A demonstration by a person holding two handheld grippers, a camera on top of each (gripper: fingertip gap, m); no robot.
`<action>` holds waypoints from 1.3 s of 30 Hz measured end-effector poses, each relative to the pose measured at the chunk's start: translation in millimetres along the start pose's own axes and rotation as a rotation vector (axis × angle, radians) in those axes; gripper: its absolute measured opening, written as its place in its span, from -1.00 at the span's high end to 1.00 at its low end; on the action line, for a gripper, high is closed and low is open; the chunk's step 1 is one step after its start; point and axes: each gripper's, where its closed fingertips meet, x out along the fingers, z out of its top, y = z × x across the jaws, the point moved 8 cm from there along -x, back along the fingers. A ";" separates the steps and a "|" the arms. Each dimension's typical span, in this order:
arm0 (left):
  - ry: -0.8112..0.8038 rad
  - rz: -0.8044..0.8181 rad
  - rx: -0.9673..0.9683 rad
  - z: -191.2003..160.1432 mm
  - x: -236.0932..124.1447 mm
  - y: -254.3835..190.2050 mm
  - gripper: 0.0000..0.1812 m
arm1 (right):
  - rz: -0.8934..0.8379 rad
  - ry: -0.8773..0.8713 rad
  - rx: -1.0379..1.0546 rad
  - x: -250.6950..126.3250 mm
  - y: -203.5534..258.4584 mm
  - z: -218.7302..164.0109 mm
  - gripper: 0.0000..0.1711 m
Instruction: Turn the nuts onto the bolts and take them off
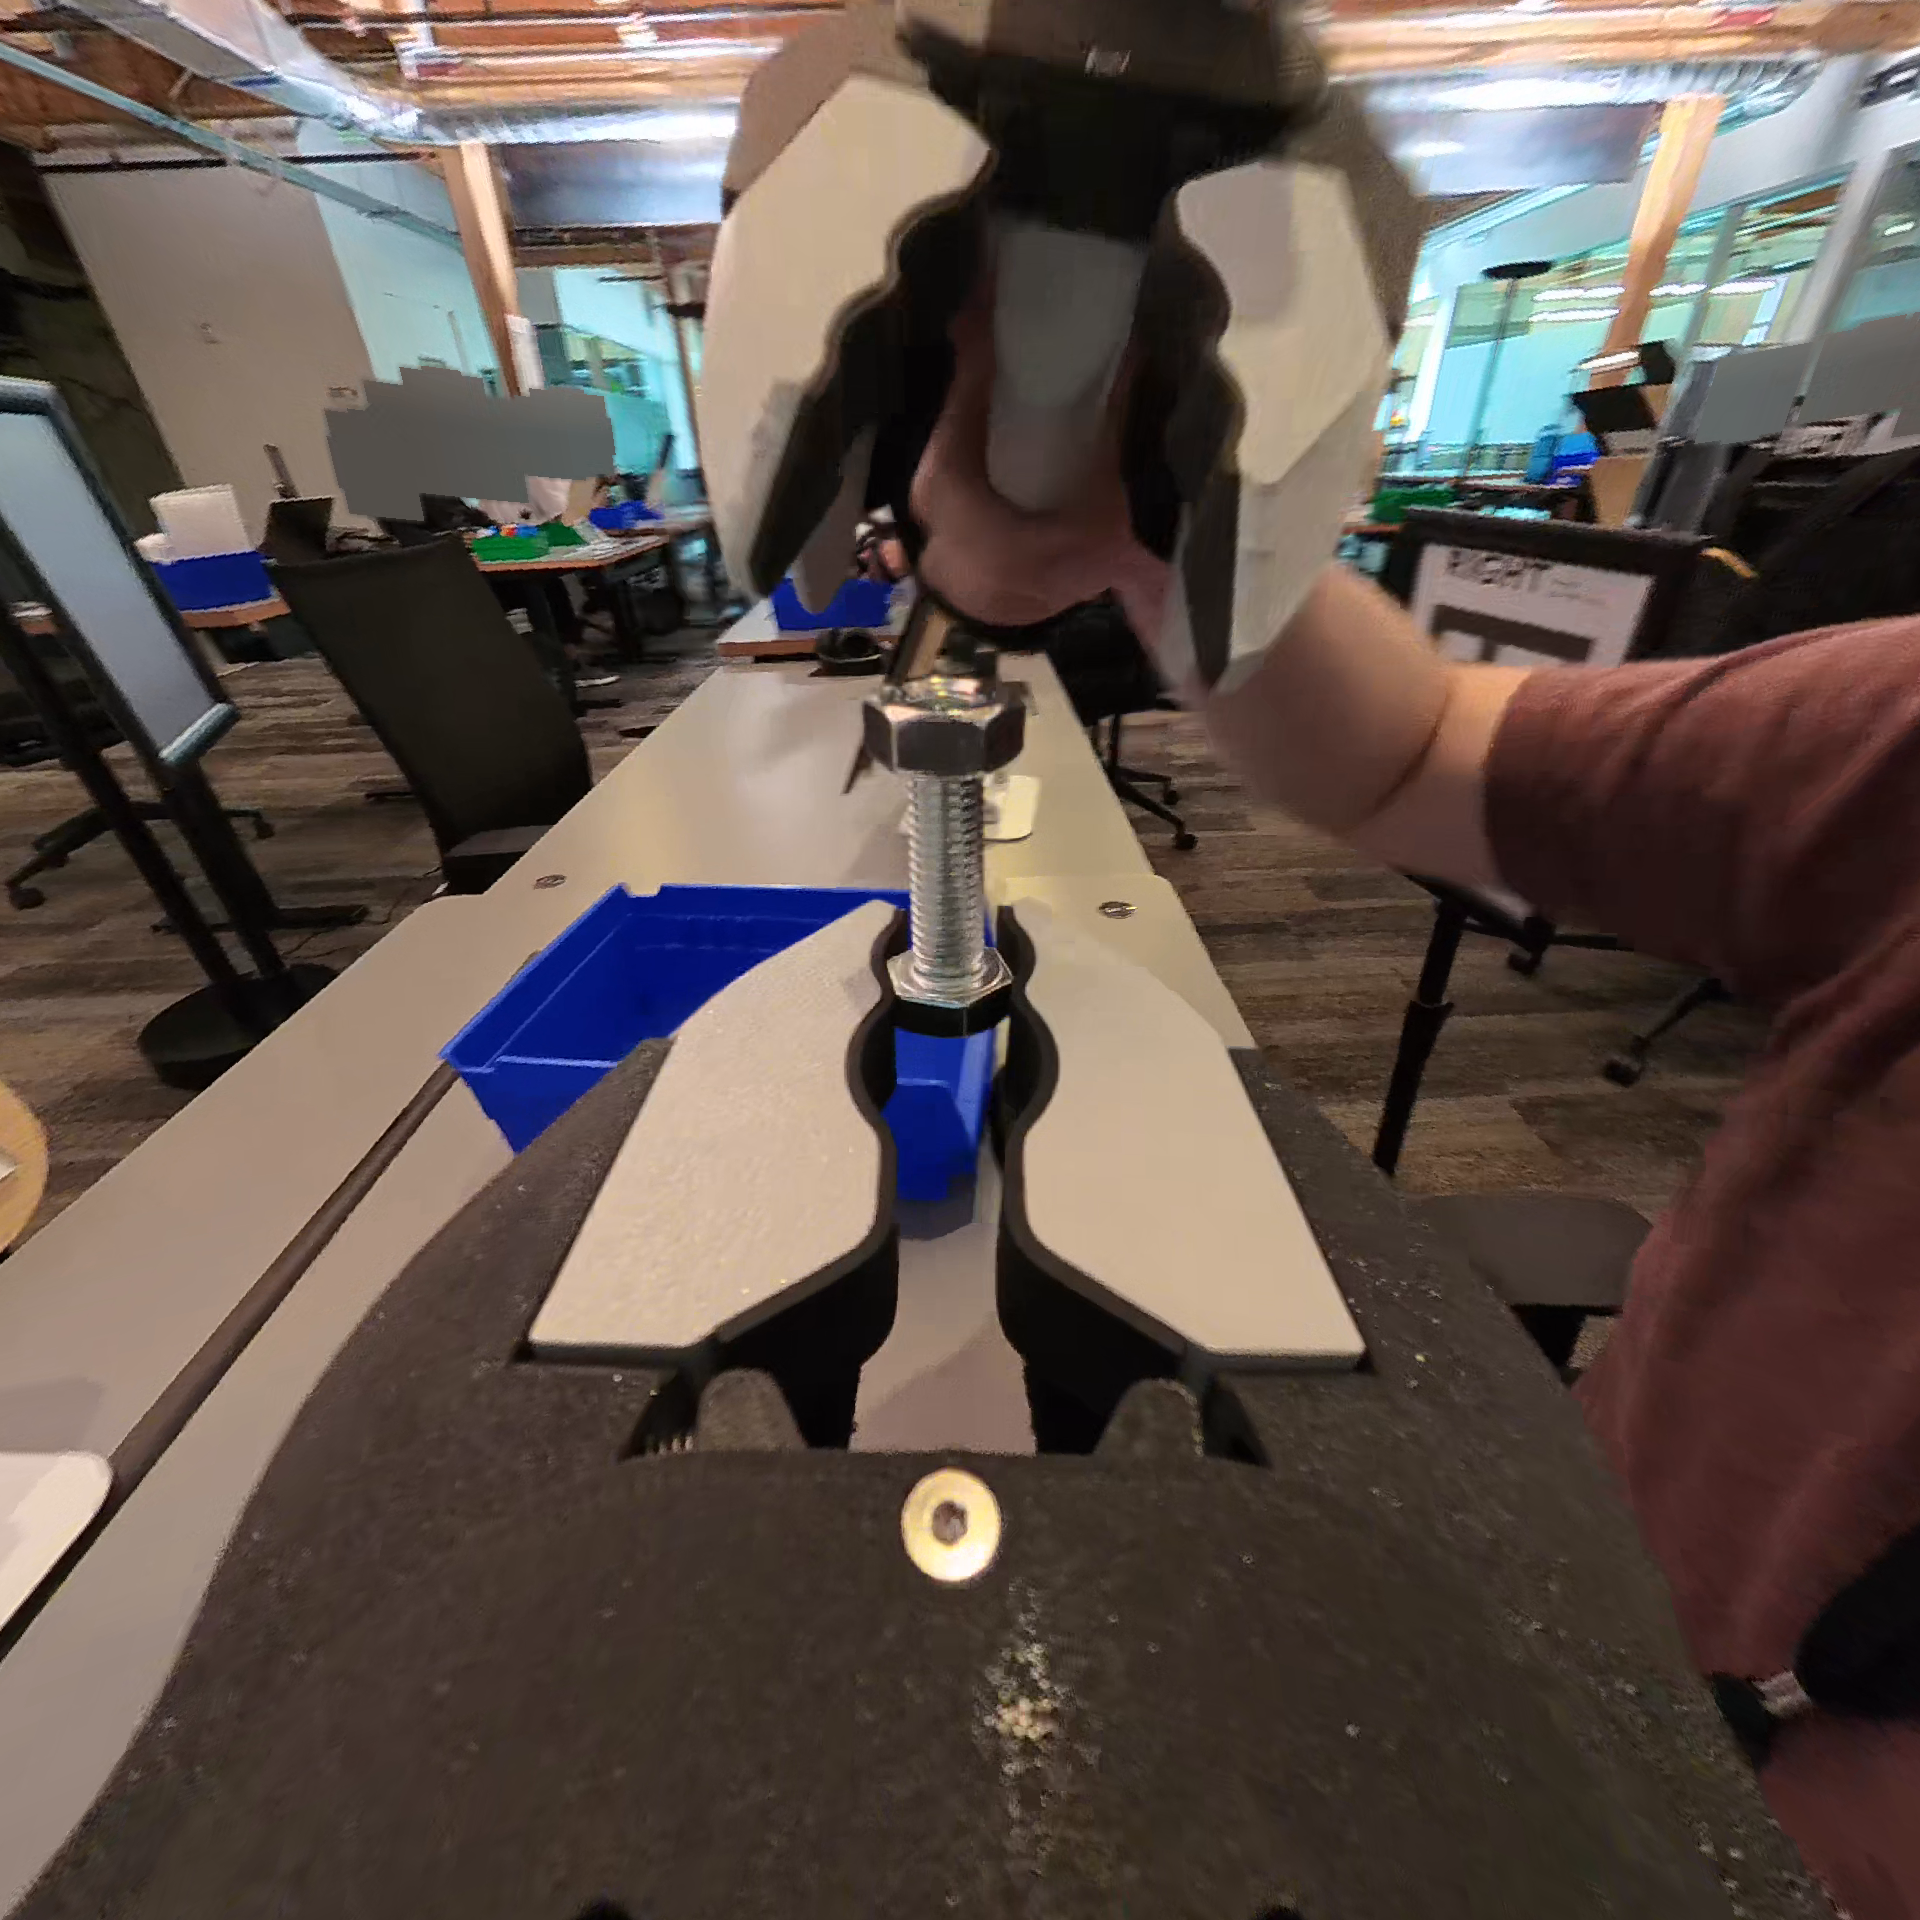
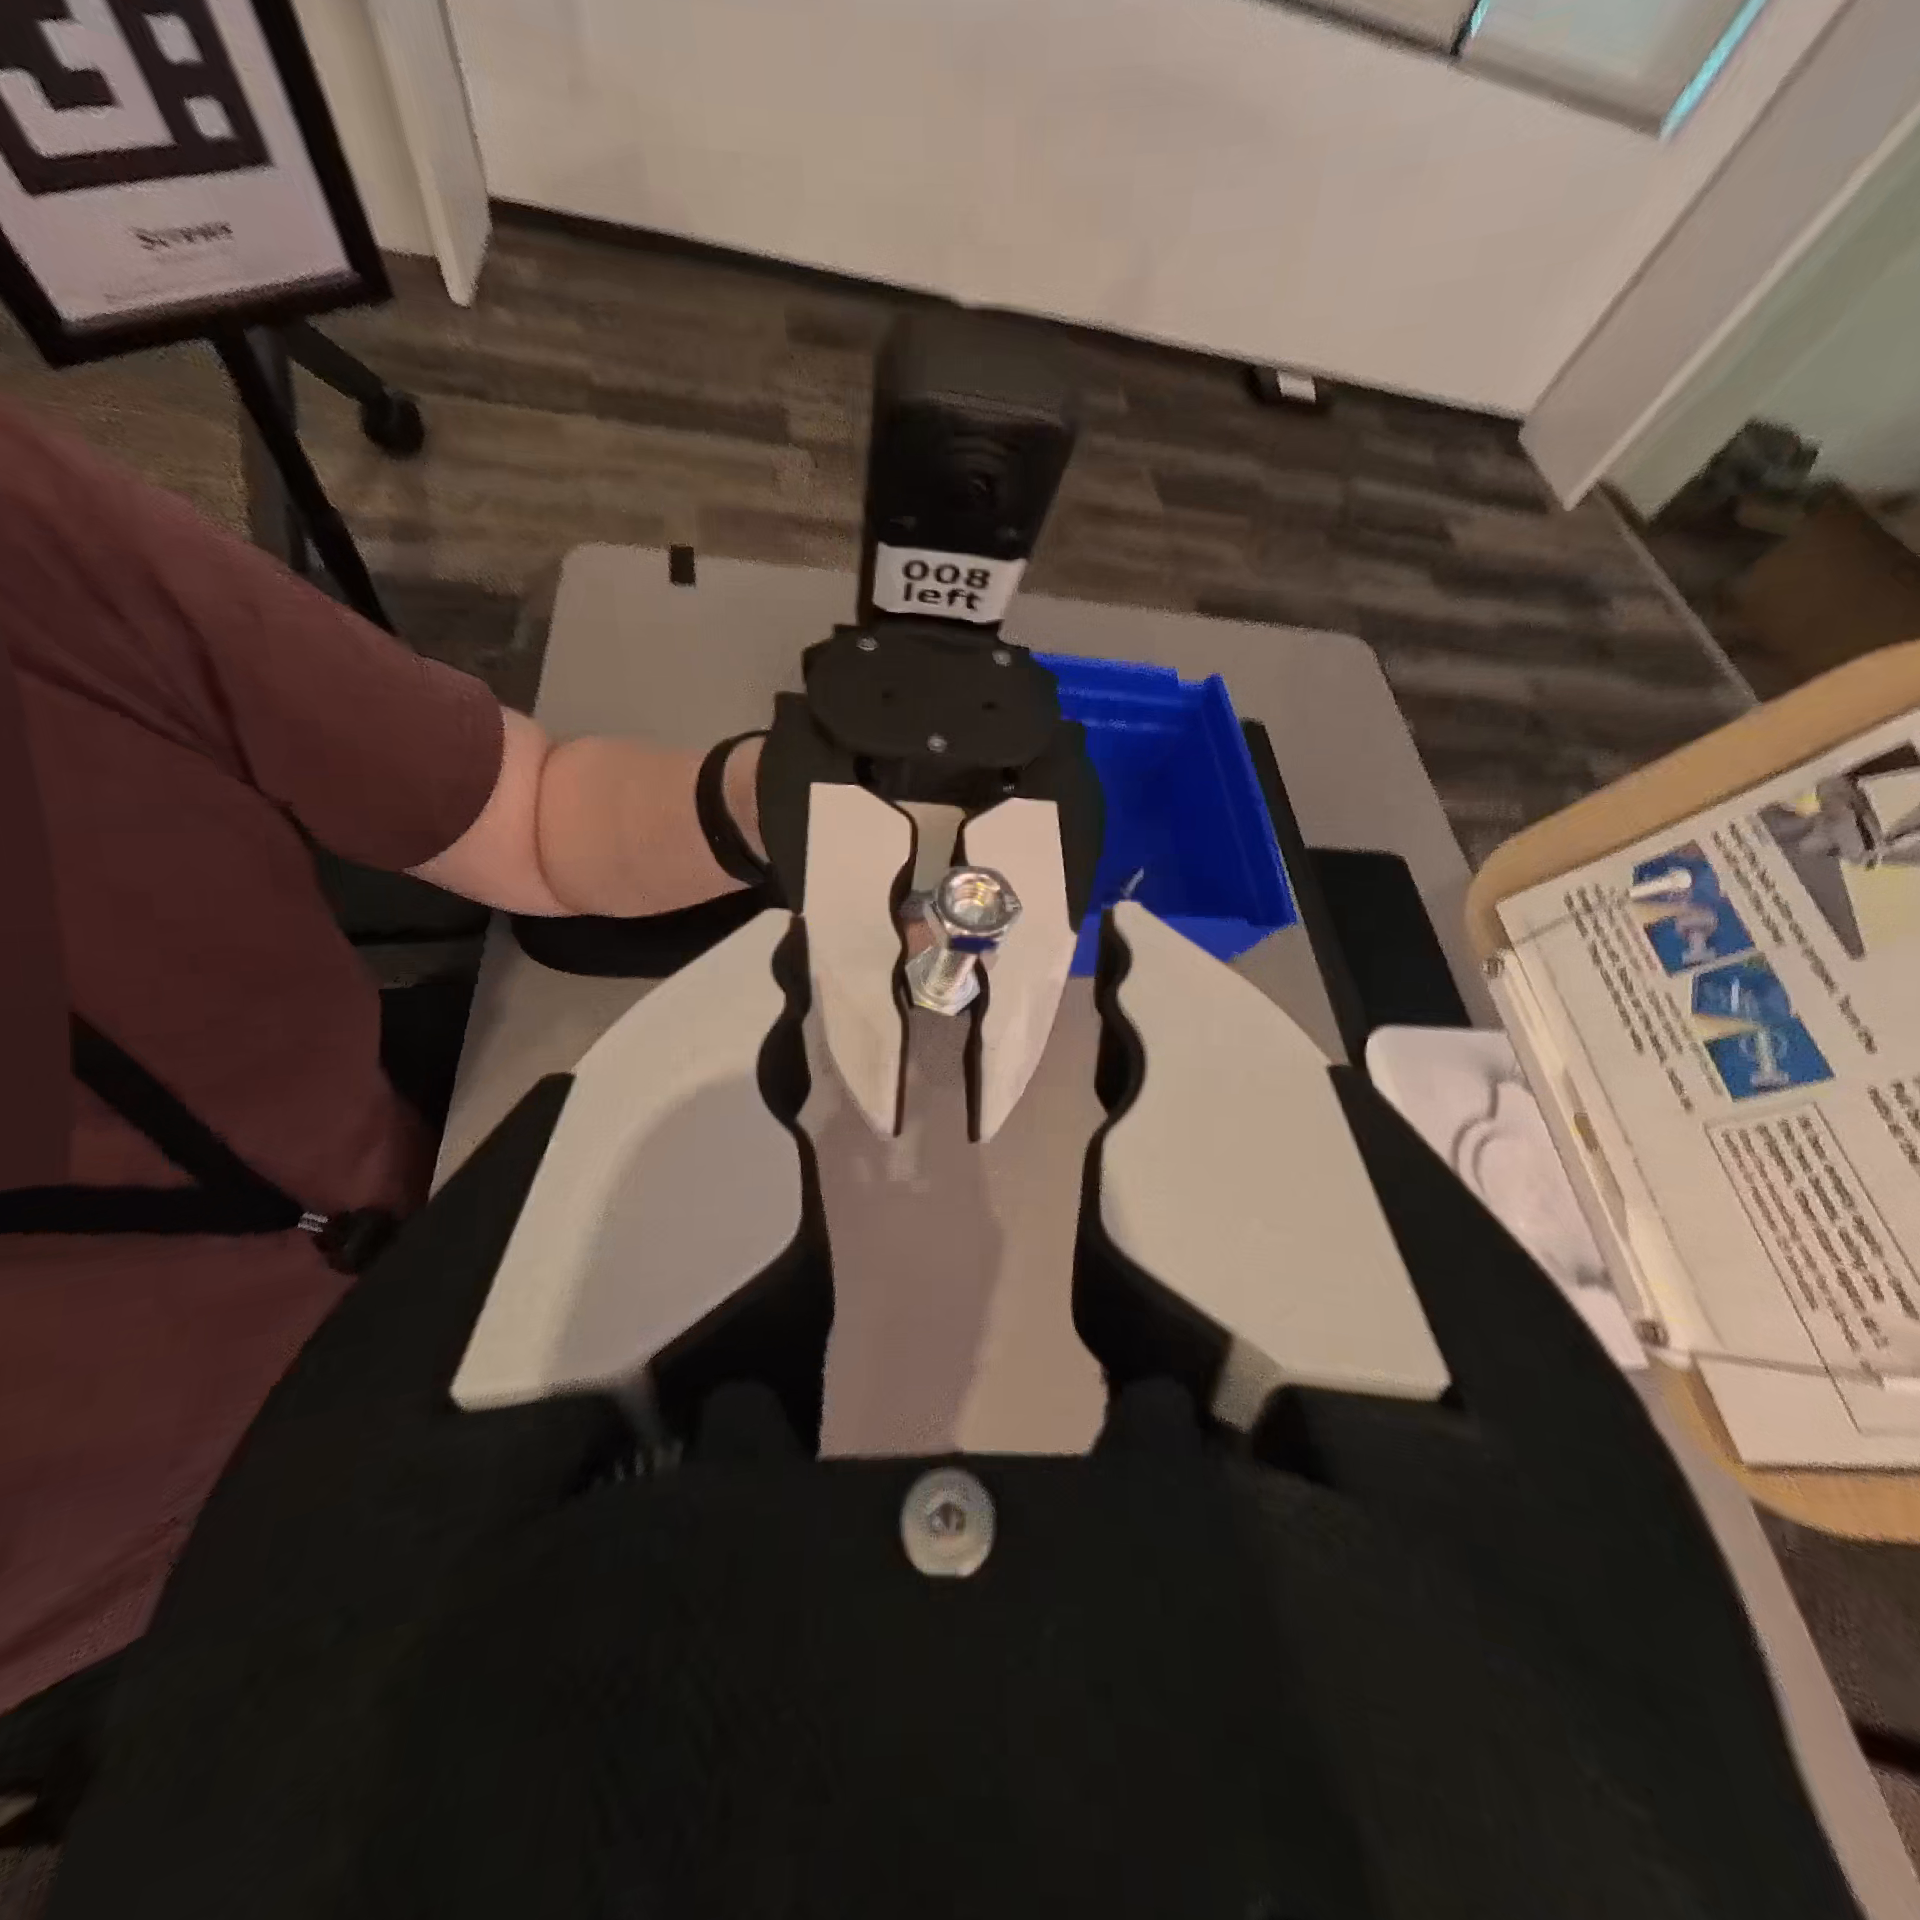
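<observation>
**Left gripper grips 1 bolt upright, right gripper wide above it**

Left gripper (image 1: 948,971) is clamped narrow on the hex head of 1 silver bolt (image 1: 943,883), which stands upright w/ threaded shank pointing up. 1 hex nut (image 1: 943,732) sits at the top end of the shank, well apart from the head. Count: 1 bolt, 1 nut, 2 grippers.

Right gripper (image 1: 1003,613) hangs above the nut w/ fingers spread wide, nothing between them; in left wrist view it's blurred, so can't tell if it touches the nut. Right wrist view looks down: own fingers (image 2: 644,1164) stand far apart either side of the left gripper (image 2: 935,1127), bolt (image 2: 948,971) + nut (image 2: 971,909) between.

1 blue plastic bin (image 1: 644,997) sits on the grey table (image 1: 727,769) just beyond the left gripper; its contents can't be made out. 1 instruction sheet (image 2: 1745,1091) lies on a round wooden table (image 2: 1496,894) to the right.
</observation>
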 end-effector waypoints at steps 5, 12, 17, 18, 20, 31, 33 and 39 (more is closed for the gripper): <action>-0.072 -0.262 -0.042 -1.0 5.8 -13.8 0.83 | 0.210 -0.338 -0.015 -6.5 6.5 -31.1 0.48; -0.094 -0.355 -0.080 -20.7 27.3 -11.4 0.83 | 0.439 -0.632 0.180 -3.7 -16.7 -66.5 0.58; -0.039 -0.304 -0.084 -34.9 36.4 -1.8 0.83 | 0.414 -0.605 0.199 1.7 -26.5 -86.9 0.54; -0.039 -0.302 -0.090 -36.5 36.9 0.0 0.83 | 0.418 -0.597 0.207 2.9 -28.5 -89.0 0.54; -0.032 -0.296 -0.103 -39.4 37.9 3.6 0.83 | 0.432 -0.581 0.204 4.5 -29.8 -93.5 0.54; 0.018 -0.241 -0.067 -42.6 39.5 6.1 0.83 | 0.439 -0.531 0.182 18.3 -28.2 -97.9 0.72; 0.020 -0.239 -0.062 -42.0 38.9 5.5 0.83 | 0.448 -0.534 0.190 17.7 -28.1 -97.6 0.73; 0.018 -0.236 -0.056 -40.5 37.9 4.3 0.83 | 0.461 -0.523 0.167 19.0 -25.1 -97.9 0.88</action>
